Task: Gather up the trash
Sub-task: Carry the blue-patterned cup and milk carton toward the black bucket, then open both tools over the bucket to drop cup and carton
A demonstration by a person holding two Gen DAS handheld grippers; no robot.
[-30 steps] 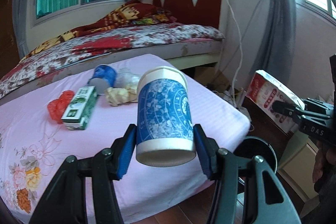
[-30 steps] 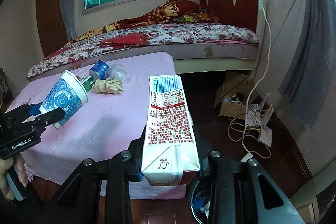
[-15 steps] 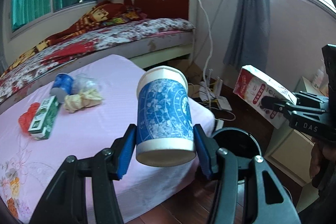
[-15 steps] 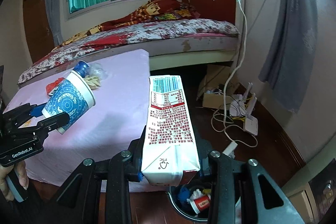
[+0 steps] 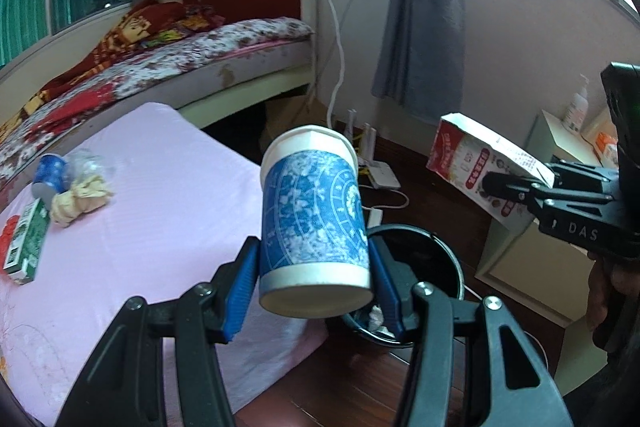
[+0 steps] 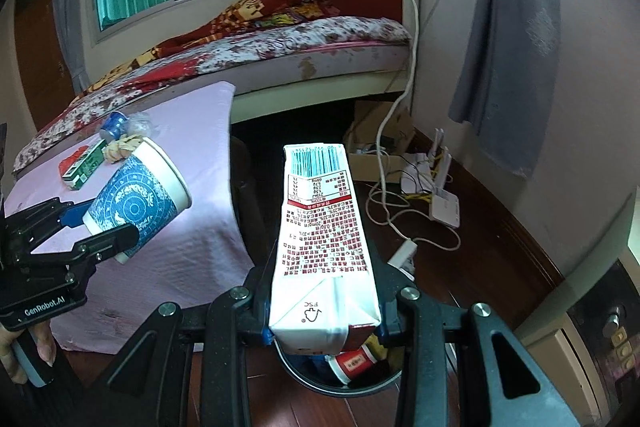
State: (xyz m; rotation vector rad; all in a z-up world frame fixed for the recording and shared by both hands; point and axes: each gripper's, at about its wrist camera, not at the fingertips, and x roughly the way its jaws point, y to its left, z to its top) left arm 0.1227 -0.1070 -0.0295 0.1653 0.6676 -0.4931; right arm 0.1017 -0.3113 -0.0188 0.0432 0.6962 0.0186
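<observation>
Both hands are loaded and near the black bin [image 5: 424,263] on the wood floor by the corner of the pink-covered table [image 5: 152,195]. Left gripper [image 5: 316,281] is clamped on a blue-patterned paper cup [image 5: 314,215], blue pads pressing its lower sides, mouth tipped away. Right gripper [image 6: 324,311] is closed on a red-and-white carton [image 6: 324,251], held by its gabled end w/ the barcode end pointing out.

From the right wrist view the carton's held end sits over the bin rim, w/ a red-label container [image 6: 356,361] & other scraps already inside. From the left wrist view the cup hangs at the bin's near edge, not clearly over the hole.

To do the drop well, I'd say: get each item fully over the opening before letting go, lower a bit, & release one at a time so the grippers don't clash. The carton is long, so tip it end-down or it may bridge the rim.

Left on the table: green carton [image 5: 26,243], crumpled paper [image 5: 78,201], blue cup [image 5: 50,175], red item [image 5: 8,239].
</observation>
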